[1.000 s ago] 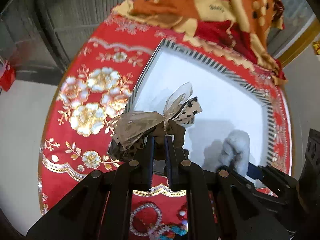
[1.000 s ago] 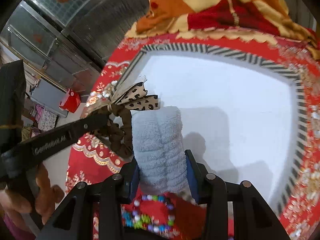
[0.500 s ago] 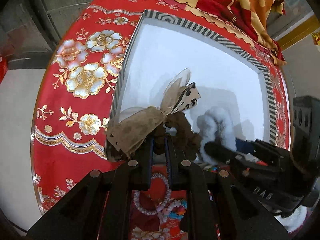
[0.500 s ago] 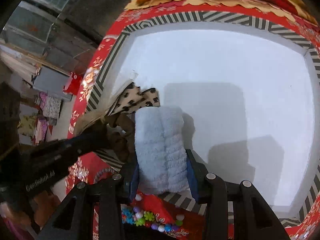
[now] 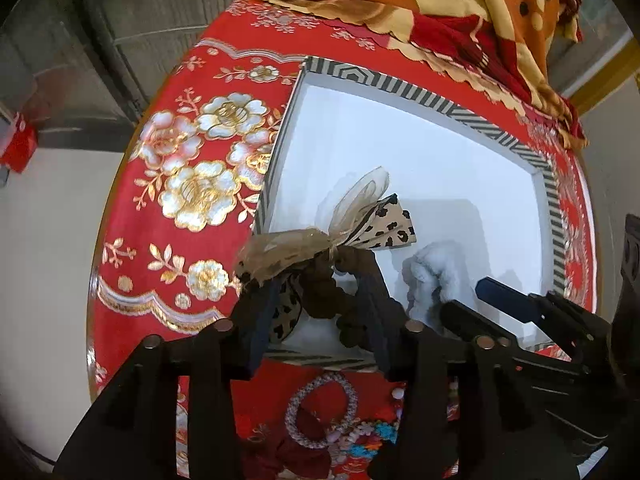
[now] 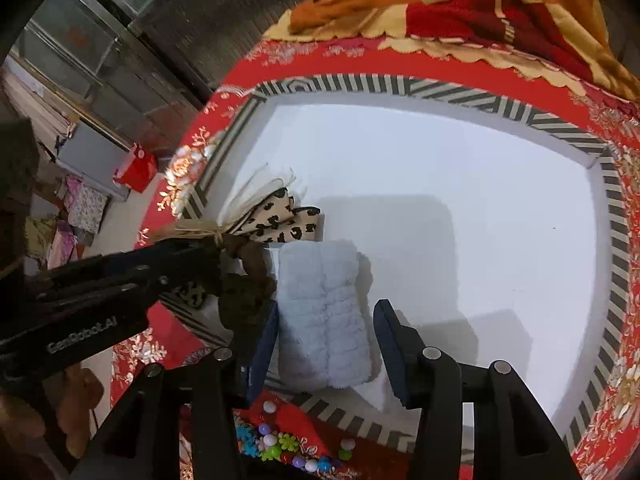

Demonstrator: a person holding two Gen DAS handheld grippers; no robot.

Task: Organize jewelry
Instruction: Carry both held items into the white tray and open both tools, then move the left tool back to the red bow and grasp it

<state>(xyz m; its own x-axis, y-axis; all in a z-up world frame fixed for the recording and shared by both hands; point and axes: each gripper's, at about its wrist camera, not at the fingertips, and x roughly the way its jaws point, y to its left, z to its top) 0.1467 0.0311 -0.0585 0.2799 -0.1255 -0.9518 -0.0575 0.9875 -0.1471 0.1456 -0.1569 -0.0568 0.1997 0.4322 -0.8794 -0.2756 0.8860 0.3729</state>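
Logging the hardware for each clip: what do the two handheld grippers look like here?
Both are matte black plastic with angular, ribbed linkage arms and round silver pivot pins. The left gripper has dark pads on its jaws; the right gripper has dark blue ones. In the right wrist view, the left gripper's body carries pale lettering, partly legible, ending in "AI". No cables or sleeves show.

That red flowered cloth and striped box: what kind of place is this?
Probably a home. A table wears a red embroidered cloth, a patterned blanket is heaped behind the striped box, and clothes or fabrics are piled on the floor.
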